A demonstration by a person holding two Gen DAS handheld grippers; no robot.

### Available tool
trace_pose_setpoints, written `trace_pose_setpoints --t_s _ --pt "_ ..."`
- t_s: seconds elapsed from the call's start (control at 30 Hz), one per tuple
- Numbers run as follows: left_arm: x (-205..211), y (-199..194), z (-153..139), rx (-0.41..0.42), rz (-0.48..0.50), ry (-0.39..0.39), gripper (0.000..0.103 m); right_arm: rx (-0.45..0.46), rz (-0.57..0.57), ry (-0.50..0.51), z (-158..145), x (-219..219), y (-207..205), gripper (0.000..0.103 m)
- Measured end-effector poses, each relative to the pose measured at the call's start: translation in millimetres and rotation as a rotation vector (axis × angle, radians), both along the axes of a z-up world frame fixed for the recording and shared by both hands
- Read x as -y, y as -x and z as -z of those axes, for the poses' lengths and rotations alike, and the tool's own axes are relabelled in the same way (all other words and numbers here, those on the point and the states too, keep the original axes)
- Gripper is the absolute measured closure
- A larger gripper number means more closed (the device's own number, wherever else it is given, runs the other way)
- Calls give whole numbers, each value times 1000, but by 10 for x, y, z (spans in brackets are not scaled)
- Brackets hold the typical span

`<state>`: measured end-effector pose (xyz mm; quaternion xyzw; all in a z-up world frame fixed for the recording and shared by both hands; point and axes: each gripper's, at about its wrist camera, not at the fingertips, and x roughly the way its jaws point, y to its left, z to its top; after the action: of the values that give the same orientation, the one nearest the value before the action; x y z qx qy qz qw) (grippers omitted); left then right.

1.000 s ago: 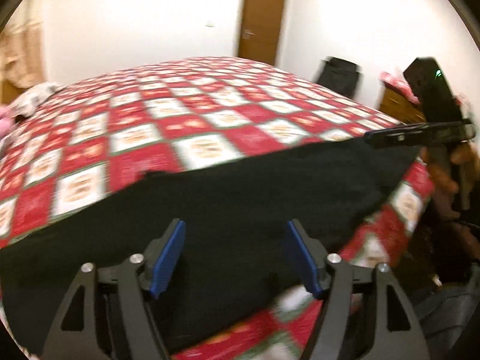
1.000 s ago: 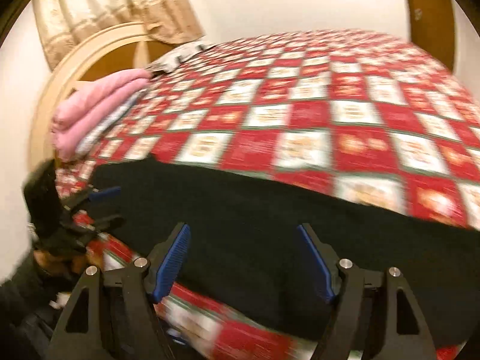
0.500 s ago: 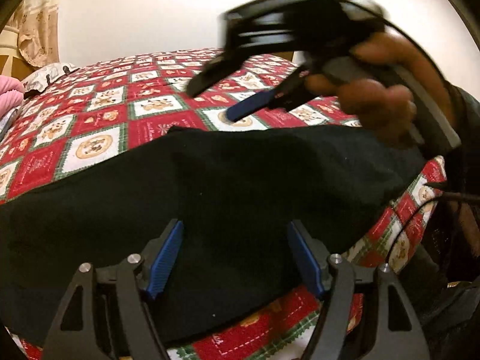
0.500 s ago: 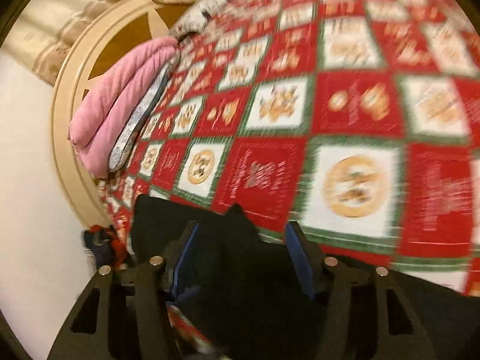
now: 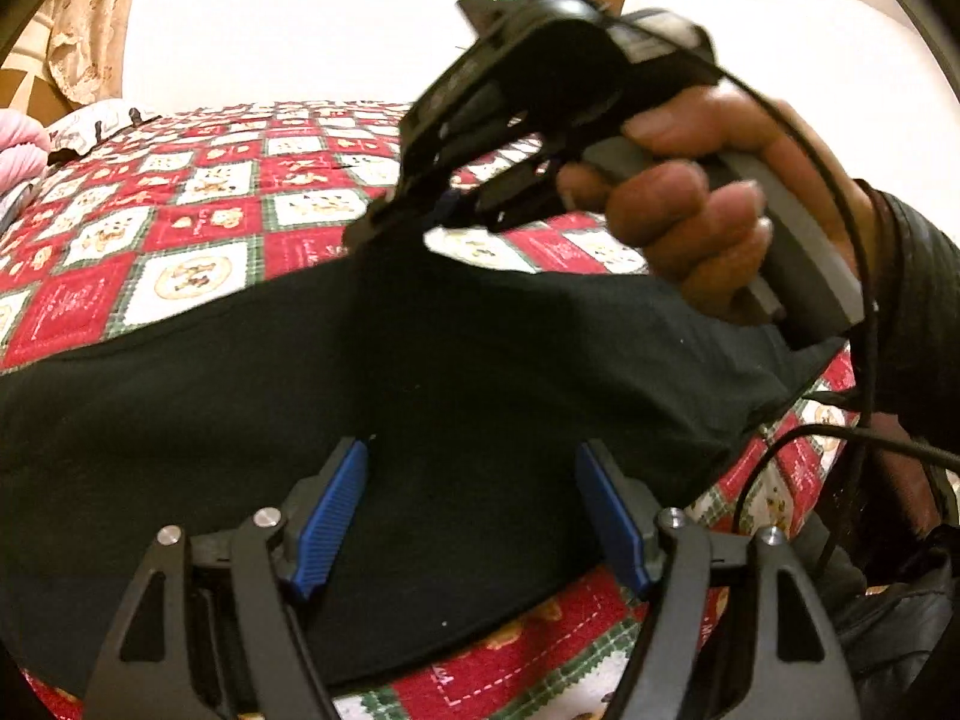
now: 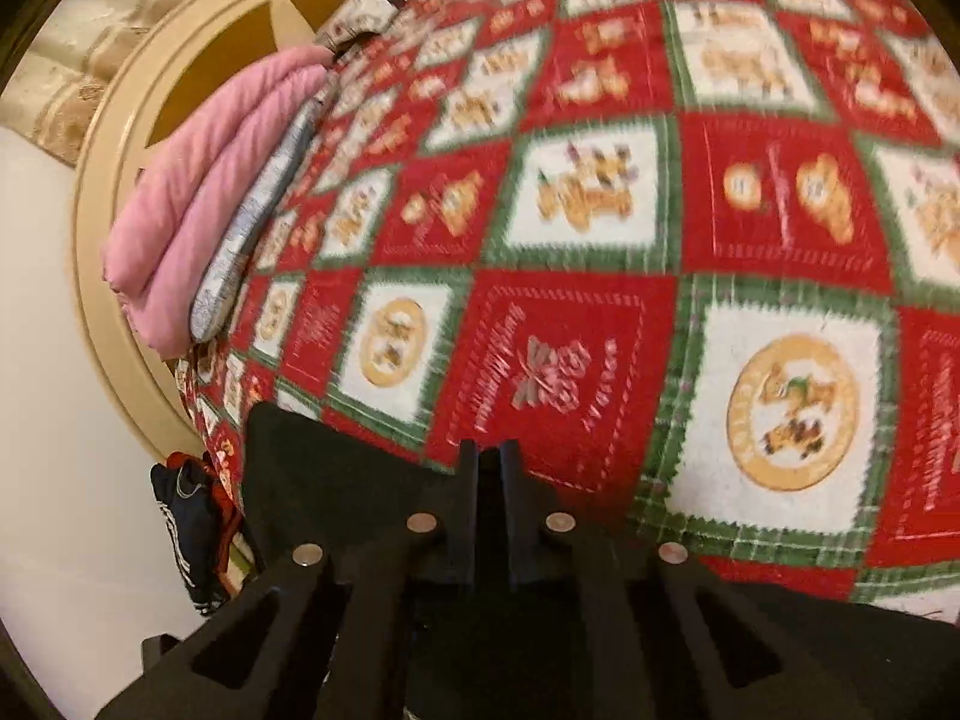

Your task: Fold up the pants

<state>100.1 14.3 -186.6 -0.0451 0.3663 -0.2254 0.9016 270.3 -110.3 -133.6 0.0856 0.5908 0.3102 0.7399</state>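
Black pants (image 5: 420, 390) lie stretched across the near edge of a bed. My left gripper (image 5: 474, 498) hovers open over their near hem, blue pads (image 5: 330, 510) wide apart and nothing pinched. In the left wrist view my right gripper (image 5: 384, 228), held by a hand (image 5: 690, 222), is shut on the far edge of the pants, and the cloth rises in a small peak there. In the right wrist view the right gripper (image 6: 489, 462) has its fingers pressed together on the black pants (image 6: 312, 468).
A red, white and green patchwork quilt (image 6: 600, 240) covers the bed. Folded pink bedding (image 6: 198, 210) lies against the rounded headboard (image 6: 120, 120) at the left. Dark clothes (image 6: 186, 522) hang beside the bed. A cable (image 5: 840, 438) trails from the right hand.
My right gripper swept from the pants' right end to their far edge and shut on the cloth. My left gripper sank a little and stays open.
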Motion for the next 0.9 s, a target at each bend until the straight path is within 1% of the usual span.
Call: trace_pose_setpoints --t_s 0.07,0.13,0.23,0.3,0.4,0.43,0.47,0.5,0.53,0.63,0.7,0.73,0.83,0.9 --pt "21 20 8 4 4 -12 28 39 -8 -13 -123 -13 26 98" --pt "51 27 21 15 8 -37 27 71 -13 2 -162 -43 28 98" --pt "87 47 33 26 19 -61 25 74 4 69 -14 -53 -26 98" --pt "82 39 31 24 19 -60 25 74 3 89 91 -40 -36 98" --pt "58 37 34 20 17 -42 25 105 -67 107 109 -47 37 96" --pt "54 37 33 19 16 -39 25 110 -71 97 73 -10 63 93" --pt "50 39 30 19 15 -35 25 117 -73 93 17 47 95 74" --pt "41 34 27 17 14 -31 25 130 -76 96 -41 111 138 43" --pt "33 30 23 14 12 -26 25 145 -82 100 -111 196 192 34" --pt "14 20 -8 5 3 -7 25 201 -93 131 -329 553 463 33" --pt "22 28 -52 9 4 12 25 274 -81 226 -437 810 709 33" --pt "37 37 -77 15 7 17 25 320 -69 298 -473 982 875 33" --pt "166 93 -141 37 39 6 25 335 -21 384 -445 1383 1208 33" --pt "290 129 -155 45 63 -23 25 353 -13 408 -416 1620 1464 33"
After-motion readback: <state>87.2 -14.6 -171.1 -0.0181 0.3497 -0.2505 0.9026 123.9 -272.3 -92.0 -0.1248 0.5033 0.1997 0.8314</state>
